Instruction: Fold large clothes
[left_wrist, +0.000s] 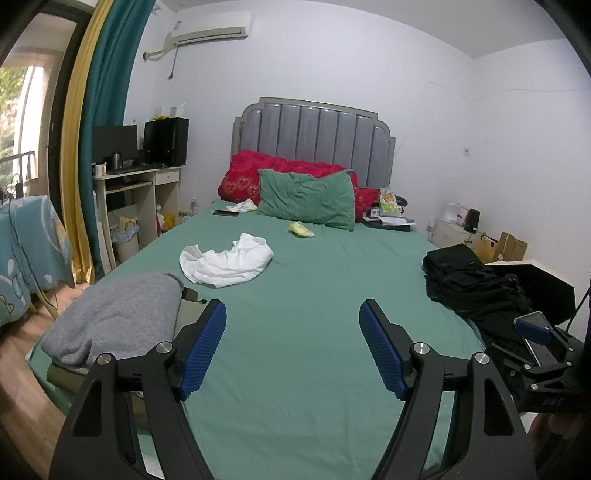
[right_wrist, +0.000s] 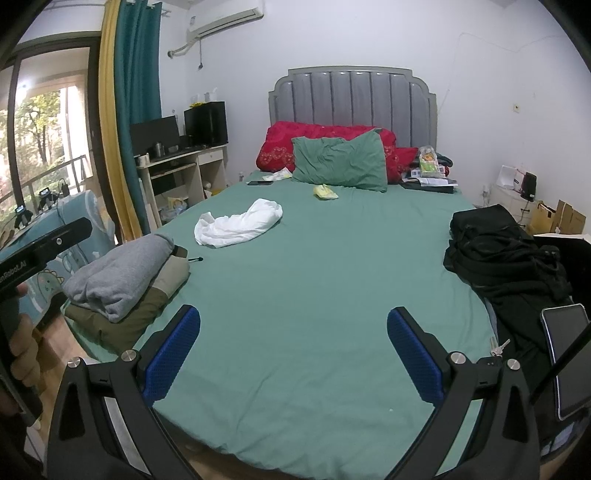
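- Bed (left_wrist: 295, 332): green sheet, spread ahead of and beneath both tools. I have a broad bare stretch directly in front for folding. Risk: the sheet could bunch up with any garment I drag across it.
- Black clothes heap (right_wrist: 495, 251): unfolded, ahead and to the right of the right tool, at the bed's edge. Likely the next large item, I judge. Risk: several pieces look tangled, so one pinch may lift more than one, or pull the heap off the edge.
- Folded stack (right_wrist: 122, 277): grey garment on an olive one, ahead-left of the left tool, at the bed's corner. Risk: a sweep of the left tool could topple it to the floor.
- White garment (left_wrist: 225, 262): crumpled, further ahead, slightly left of centre. Risk: a long reach; thin cloth may slip from the pads.
- Left tool (left_wrist: 293, 347): released, jaws wide, holding nothing.
- Right tool (right_wrist: 293, 354): released, jaws wide, holding nothing.
- Phone (right_wrist: 569, 354): just right of the right tool, mounted. Risk: snagging black fabric.
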